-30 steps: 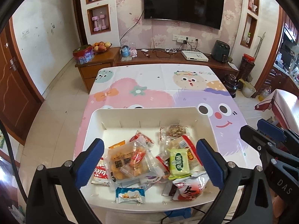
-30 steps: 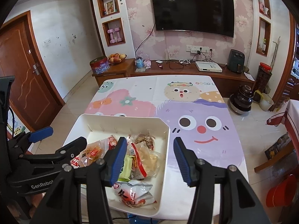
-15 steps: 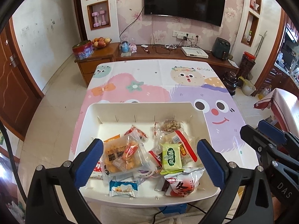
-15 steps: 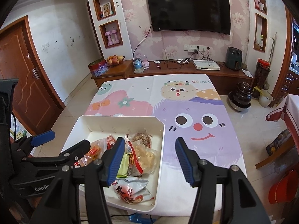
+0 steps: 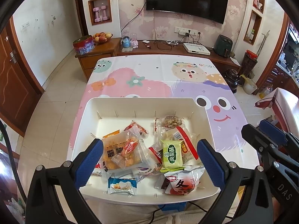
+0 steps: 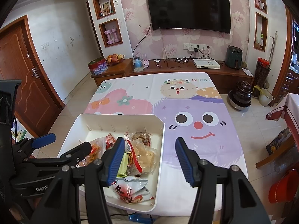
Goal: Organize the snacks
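Observation:
A white bin (image 5: 142, 100) with several loose snack packets stands at the near edge of the table; it also shows in the right wrist view (image 6: 119, 117). Among them are a clear pack of orange cakes (image 5: 121, 154), a green packet (image 5: 172, 154), a blue packet (image 5: 122, 185) and a red-and-white bag (image 5: 182, 183), also in the right wrist view (image 6: 130, 190). My left gripper (image 5: 149, 160) is open and empty above the bin's near half. My right gripper (image 6: 149, 158) is open and empty over the bin's right wall.
The table (image 5: 153, 71) has a cartoon cloth and stretches away behind the bin. A wooden TV cabinet (image 5: 168, 50) with cables and a fruit bowl stands beyond it. A brown door (image 6: 24, 85) is on the left, a chair and a red tub (image 6: 284, 186) on the right.
Both grippers have drawn back and up a little, so the bin sits farther from the cameras. Both stay open and empty. The snacks have not moved.

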A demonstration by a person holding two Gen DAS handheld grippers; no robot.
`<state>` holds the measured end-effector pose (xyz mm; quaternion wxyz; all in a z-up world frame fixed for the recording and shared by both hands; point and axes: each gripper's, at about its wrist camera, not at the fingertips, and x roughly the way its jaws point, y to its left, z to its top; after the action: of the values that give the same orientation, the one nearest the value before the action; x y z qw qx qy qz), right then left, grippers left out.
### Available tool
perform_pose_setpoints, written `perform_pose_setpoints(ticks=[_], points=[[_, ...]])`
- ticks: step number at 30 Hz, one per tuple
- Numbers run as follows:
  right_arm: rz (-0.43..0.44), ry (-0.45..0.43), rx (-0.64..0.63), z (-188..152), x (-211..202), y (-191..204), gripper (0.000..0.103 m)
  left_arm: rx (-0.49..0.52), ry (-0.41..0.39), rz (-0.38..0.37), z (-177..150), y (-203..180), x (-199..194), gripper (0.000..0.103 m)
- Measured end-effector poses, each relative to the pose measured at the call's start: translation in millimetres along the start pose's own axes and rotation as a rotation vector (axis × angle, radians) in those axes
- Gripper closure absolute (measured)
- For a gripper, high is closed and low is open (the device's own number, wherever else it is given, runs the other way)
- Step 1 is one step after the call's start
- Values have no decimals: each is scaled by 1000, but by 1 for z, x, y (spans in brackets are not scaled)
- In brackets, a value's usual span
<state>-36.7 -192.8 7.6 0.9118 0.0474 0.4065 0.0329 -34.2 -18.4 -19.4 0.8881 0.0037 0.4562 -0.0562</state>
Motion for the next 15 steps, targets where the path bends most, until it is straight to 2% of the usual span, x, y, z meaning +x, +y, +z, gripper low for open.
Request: perform_pose_setpoints(ticks=[15], points=[[2, 3, 2, 0, 0, 0, 46, -1, 12, 5, -2, 2, 7, 3]])
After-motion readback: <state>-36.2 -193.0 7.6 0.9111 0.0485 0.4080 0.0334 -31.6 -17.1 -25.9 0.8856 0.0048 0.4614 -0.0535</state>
